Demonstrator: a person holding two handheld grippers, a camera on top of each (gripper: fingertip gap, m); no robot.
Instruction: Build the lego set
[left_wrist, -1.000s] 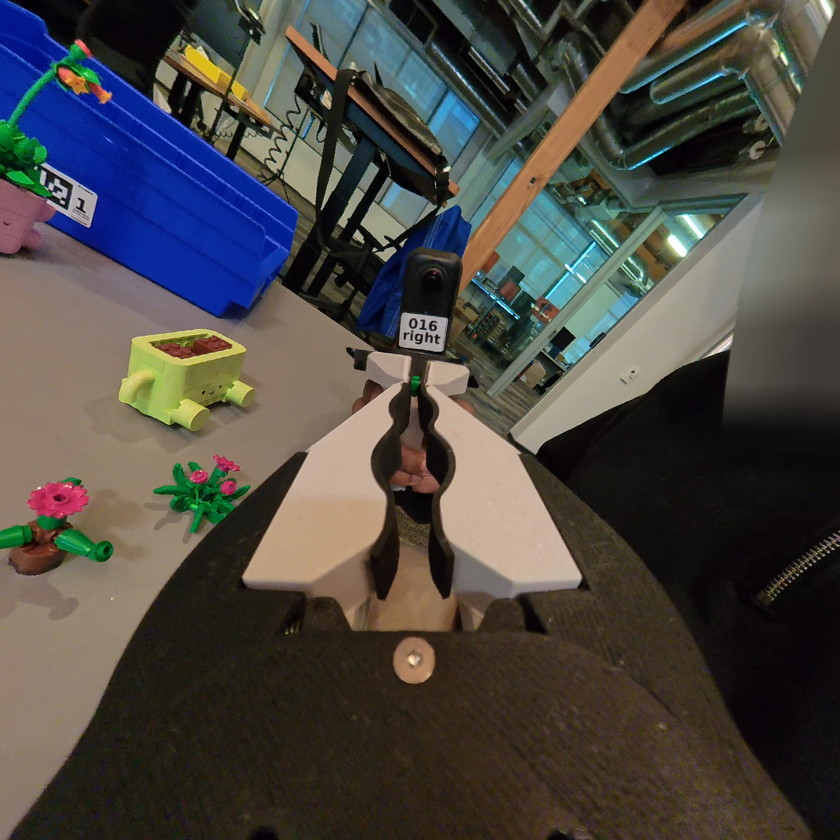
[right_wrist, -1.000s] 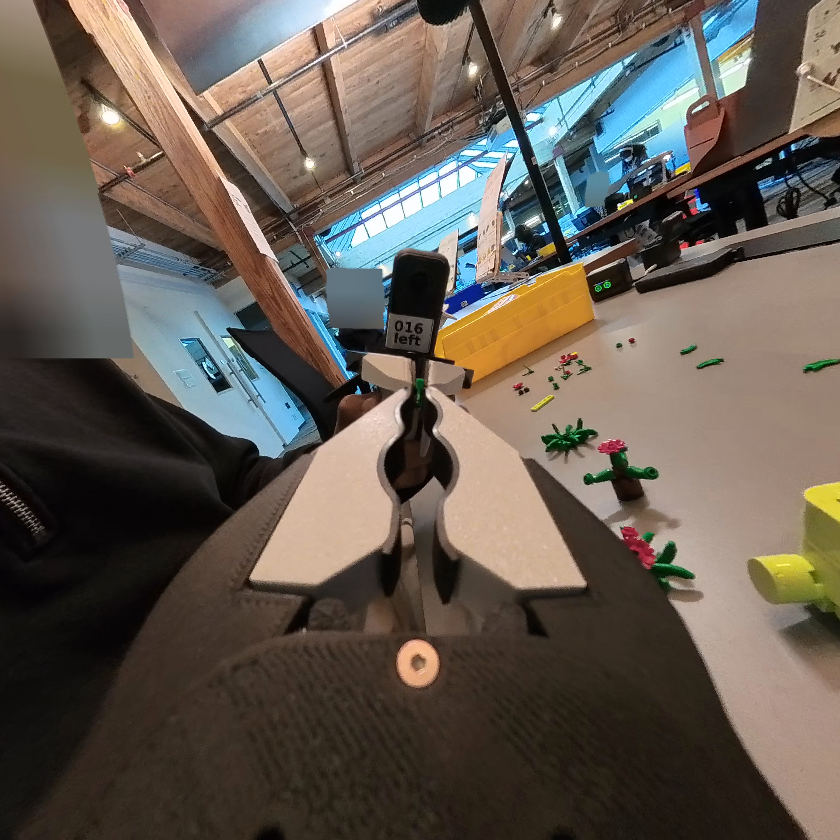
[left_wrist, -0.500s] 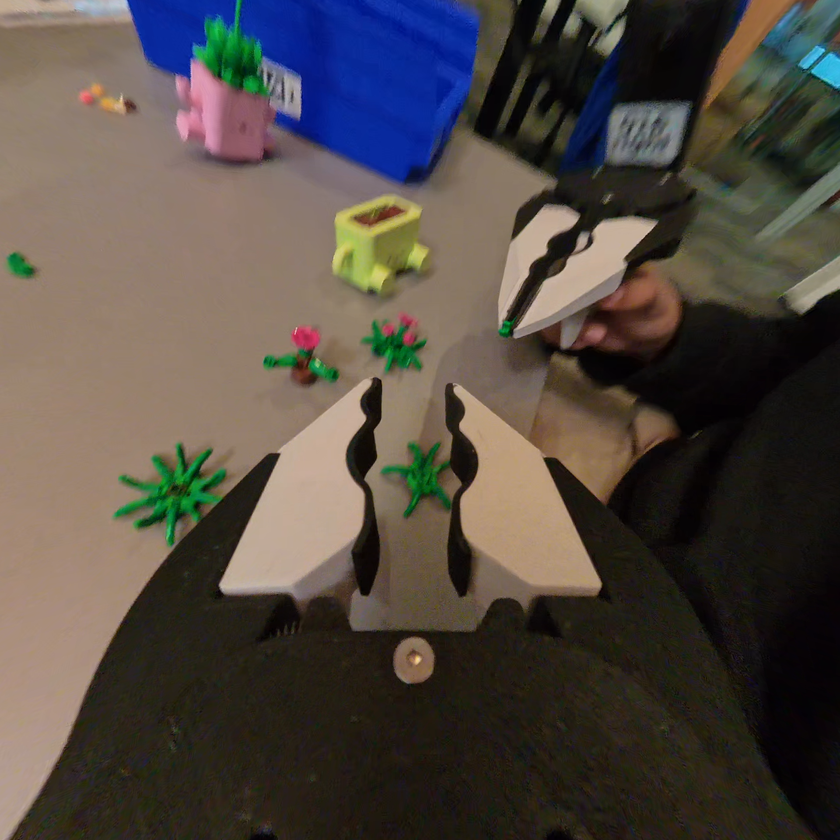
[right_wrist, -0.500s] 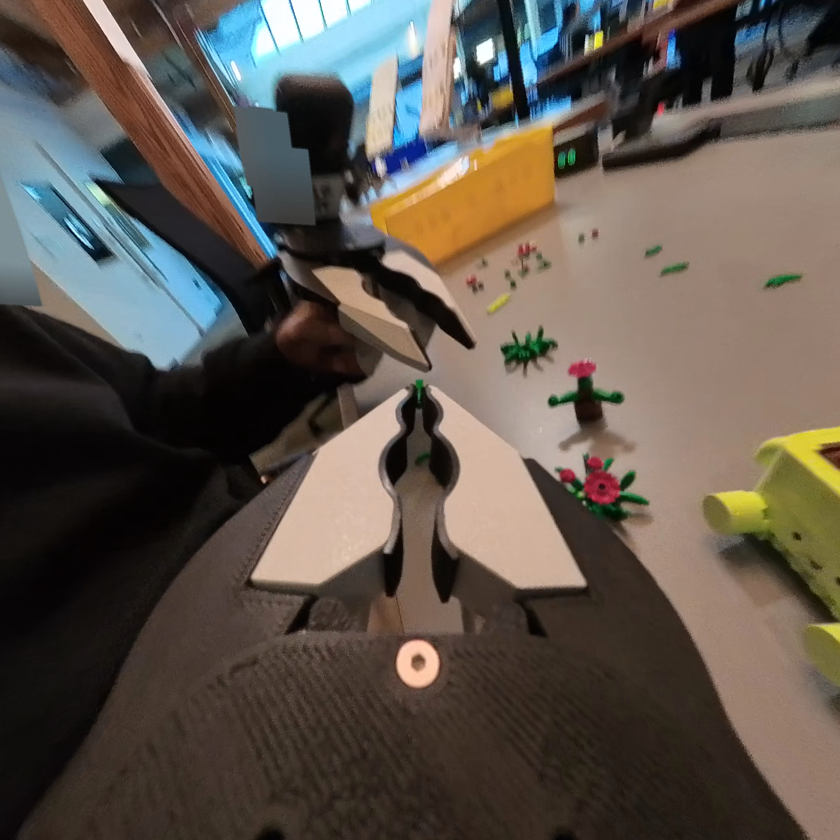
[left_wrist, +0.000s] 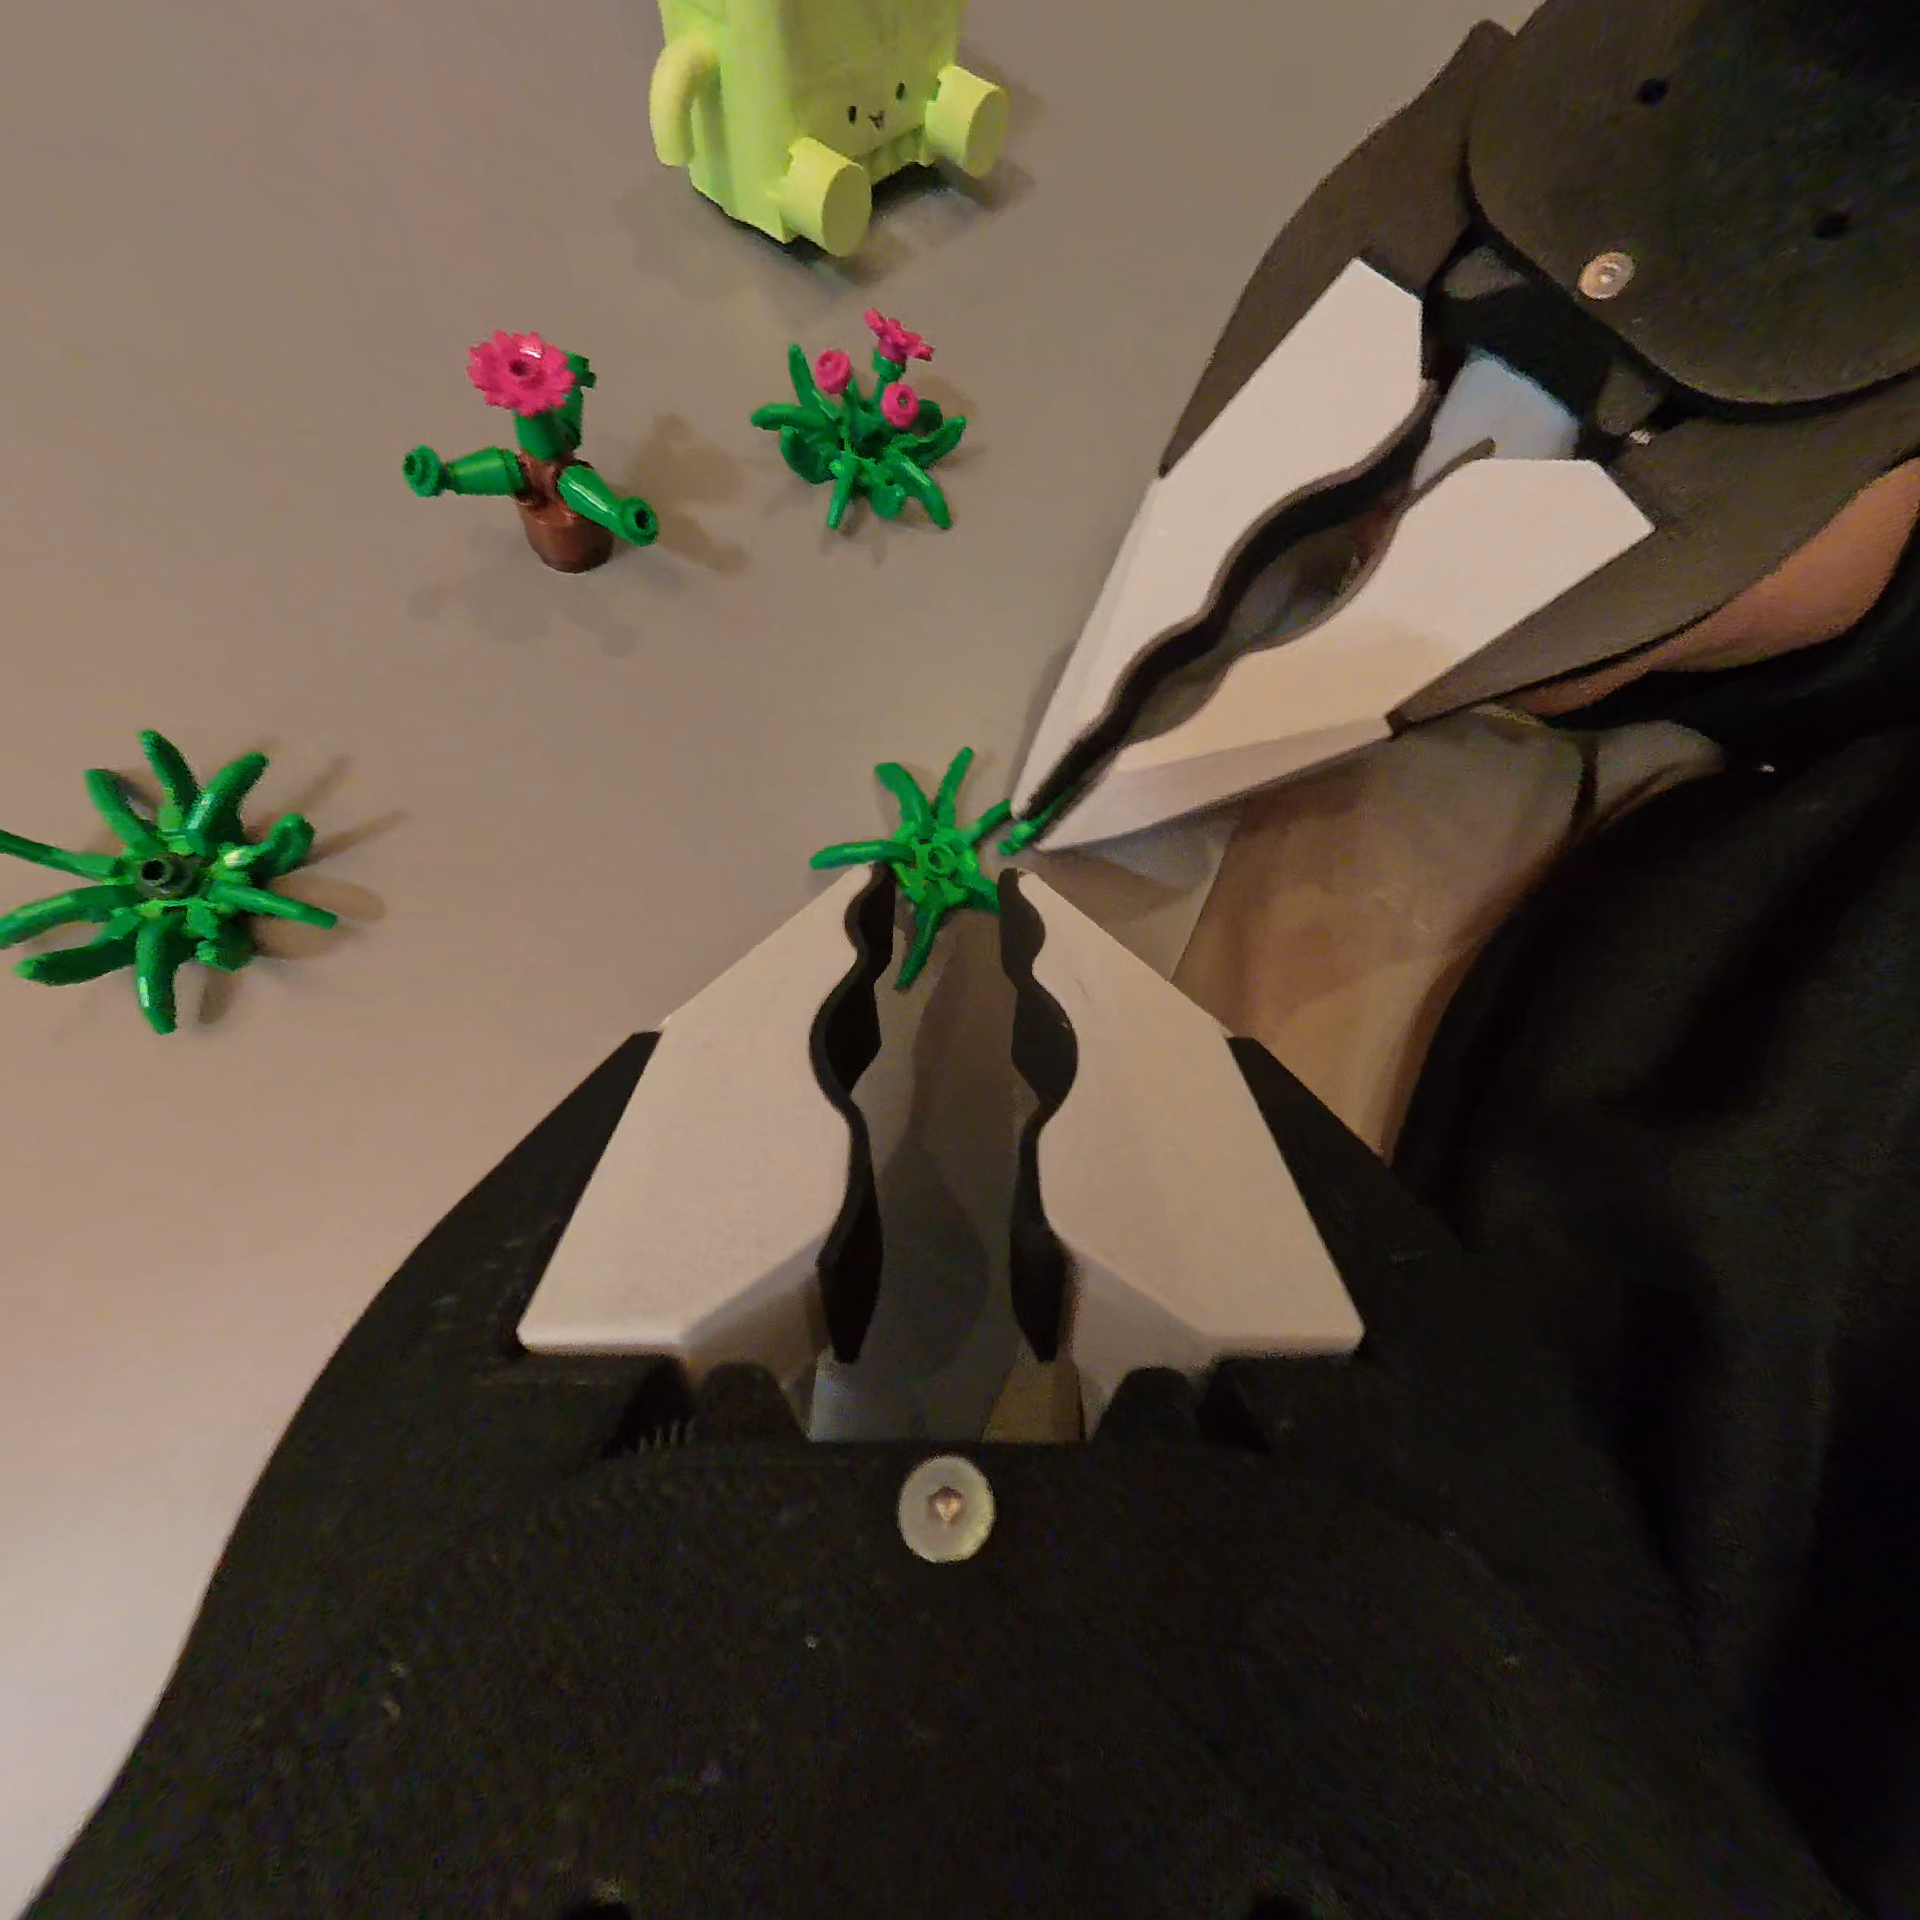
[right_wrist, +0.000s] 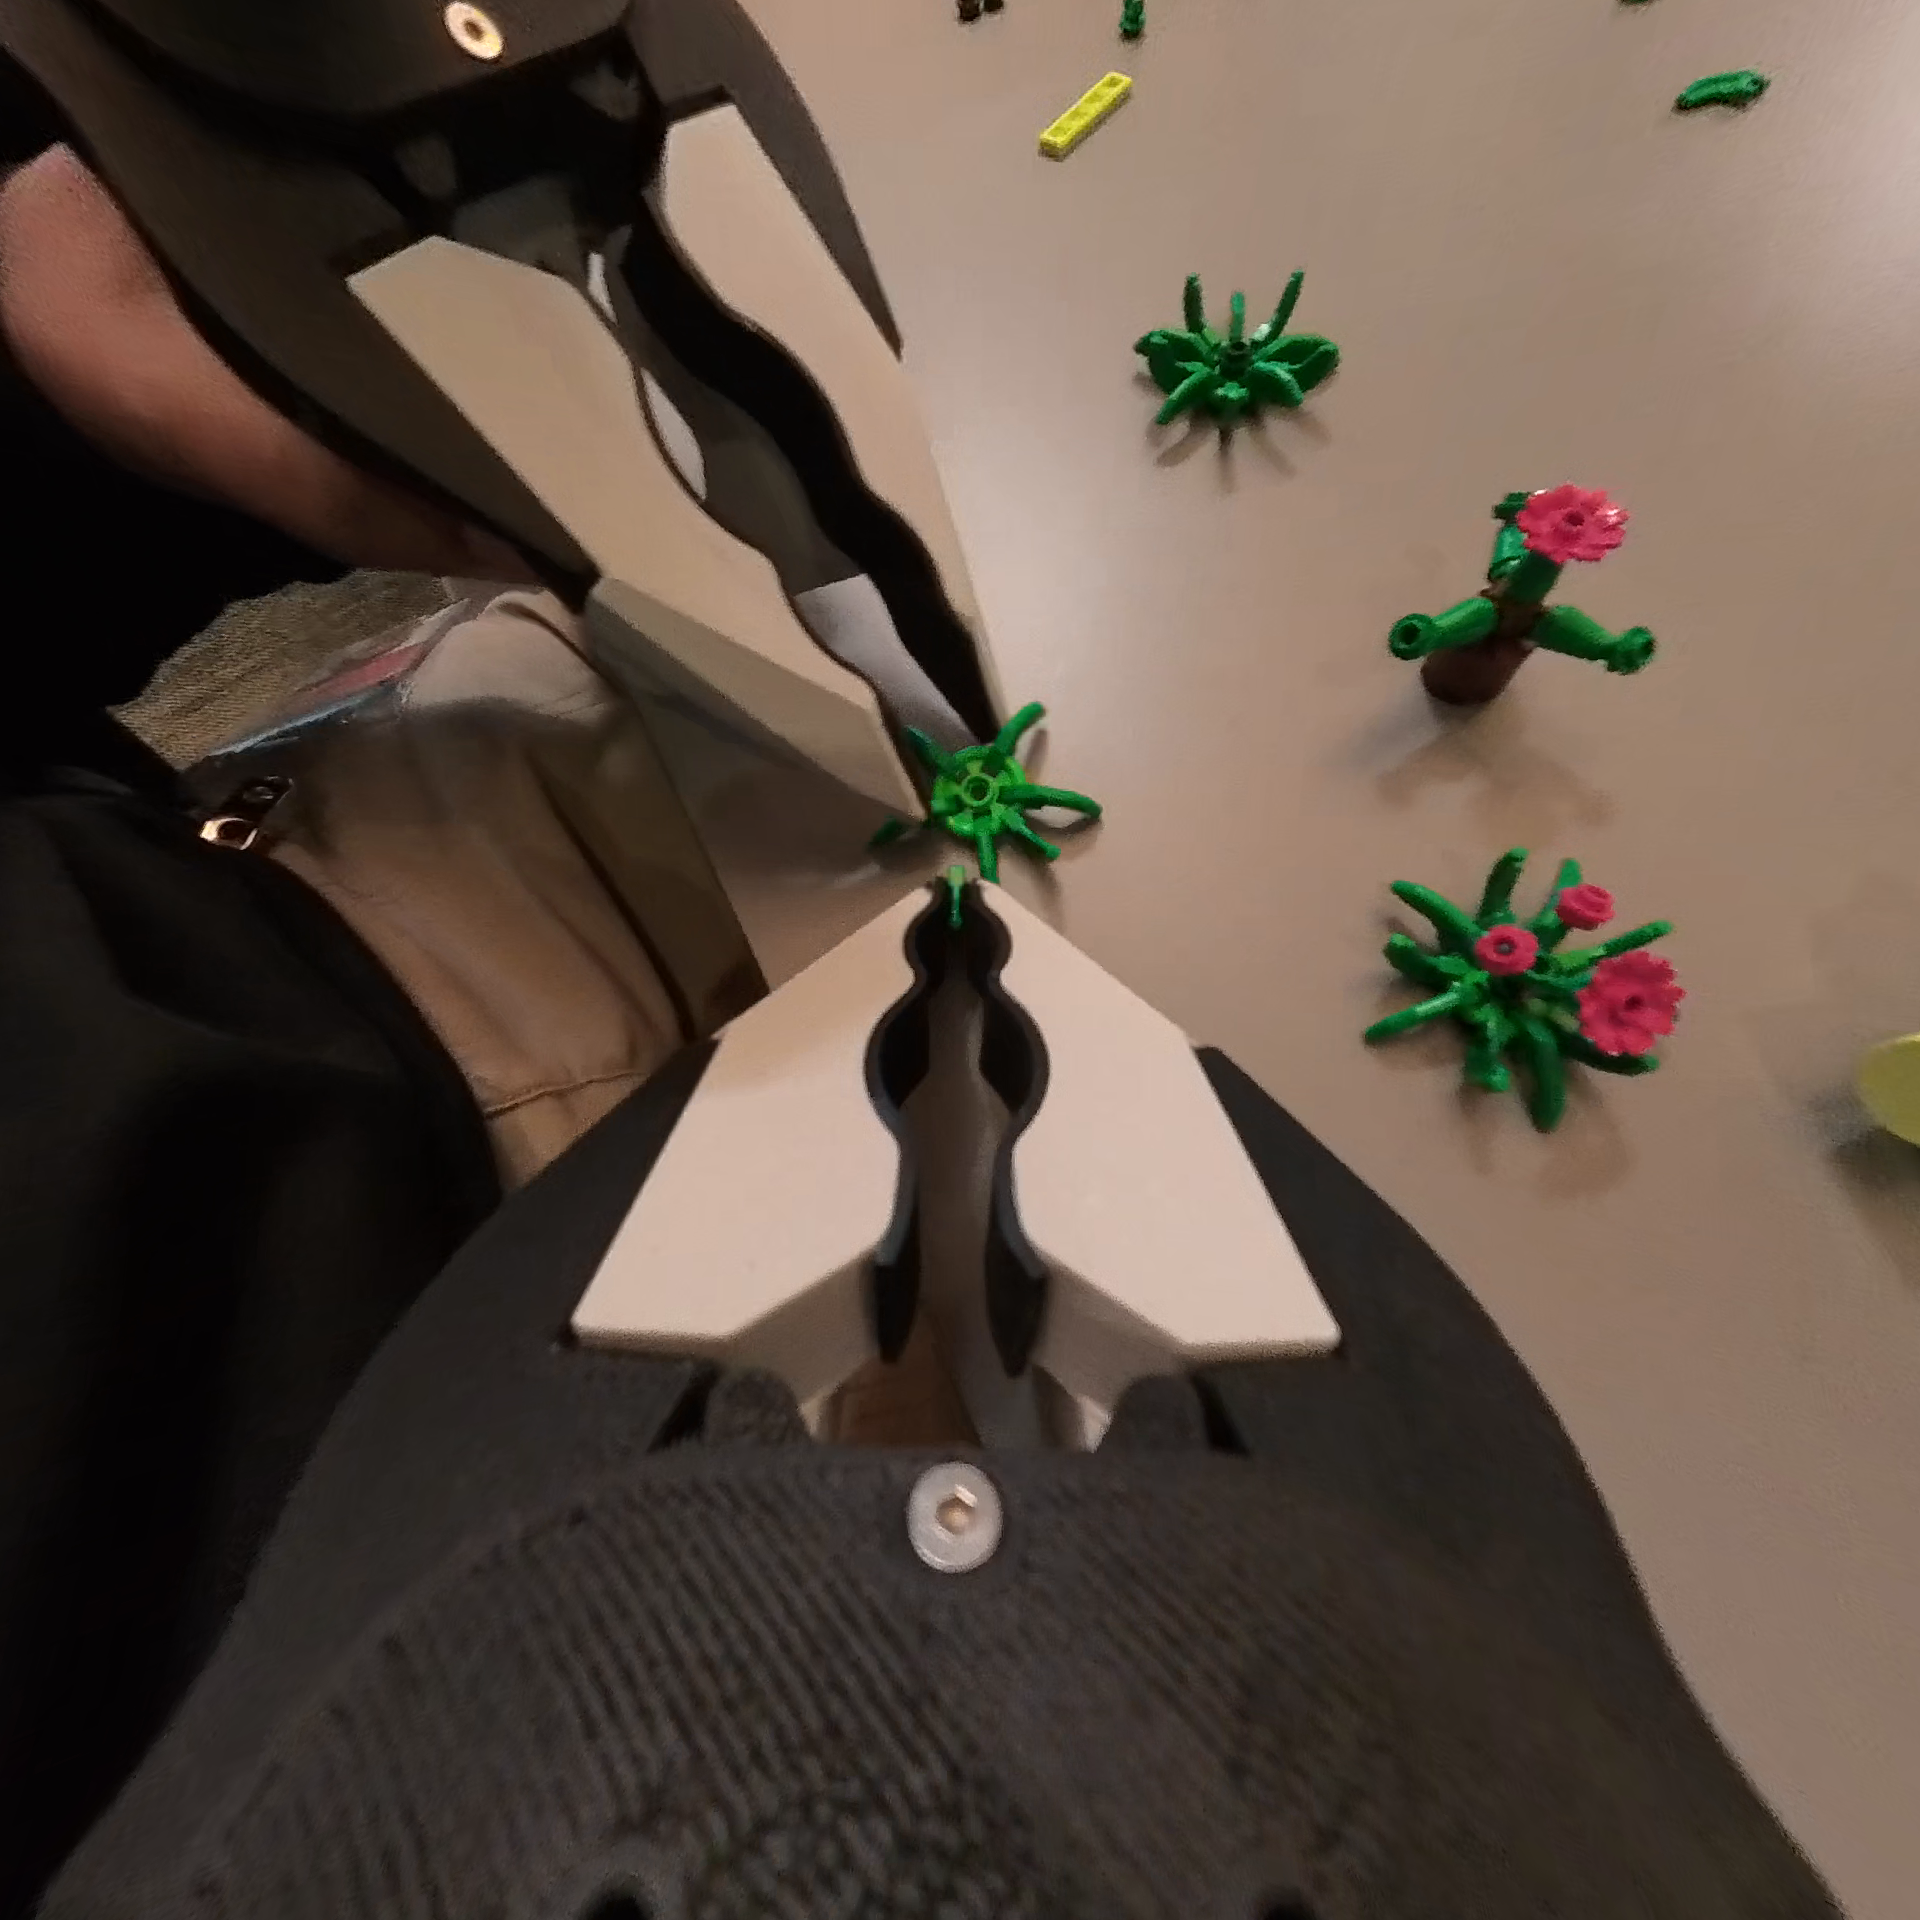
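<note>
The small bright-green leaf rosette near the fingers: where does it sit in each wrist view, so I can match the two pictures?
Left wrist view: small bright-green leaf rosette sits just above centre, between the open left gripper's tips.
Right wrist view: the rosette sits at centre, just beyond the shut right gripper.
Shared landmark: the three-bloom pink flower cluster.

Grey table (left_wrist: 312, 260): lime-green pot figure (left_wrist: 821, 104), potted pink flower (left_wrist: 530, 447), flowering leaf cluster (left_wrist: 862, 426), two green leaf rosettes (left_wrist: 156, 883) (left_wrist: 935, 862), yellow plate (right_wrist: 1086, 112).
</note>
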